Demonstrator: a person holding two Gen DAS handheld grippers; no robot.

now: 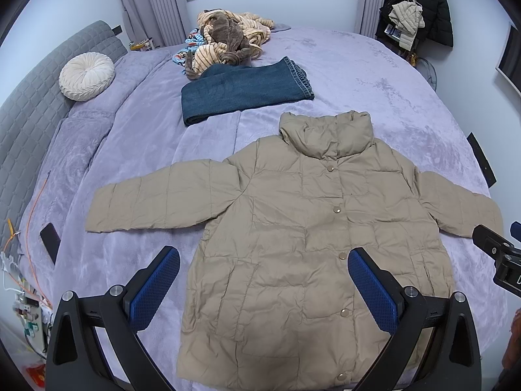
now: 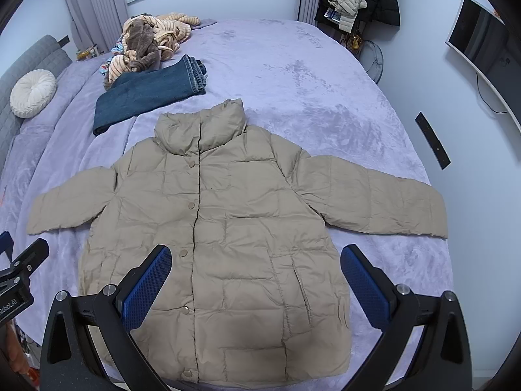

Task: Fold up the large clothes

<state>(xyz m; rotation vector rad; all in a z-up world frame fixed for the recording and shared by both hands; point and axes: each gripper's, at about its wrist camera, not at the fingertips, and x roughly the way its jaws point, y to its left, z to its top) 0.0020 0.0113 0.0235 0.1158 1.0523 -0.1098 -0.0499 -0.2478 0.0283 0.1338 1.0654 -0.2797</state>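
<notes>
tan jacket flat on bed, sleeves out, left gripper and right gripper both wide, empty, jeans behind

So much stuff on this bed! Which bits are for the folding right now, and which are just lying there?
For the job: beige puffer jacket, left gripper, right gripper.

Lying about: folded jeans, striped blanket heap, white round cushion, remote.
</notes>
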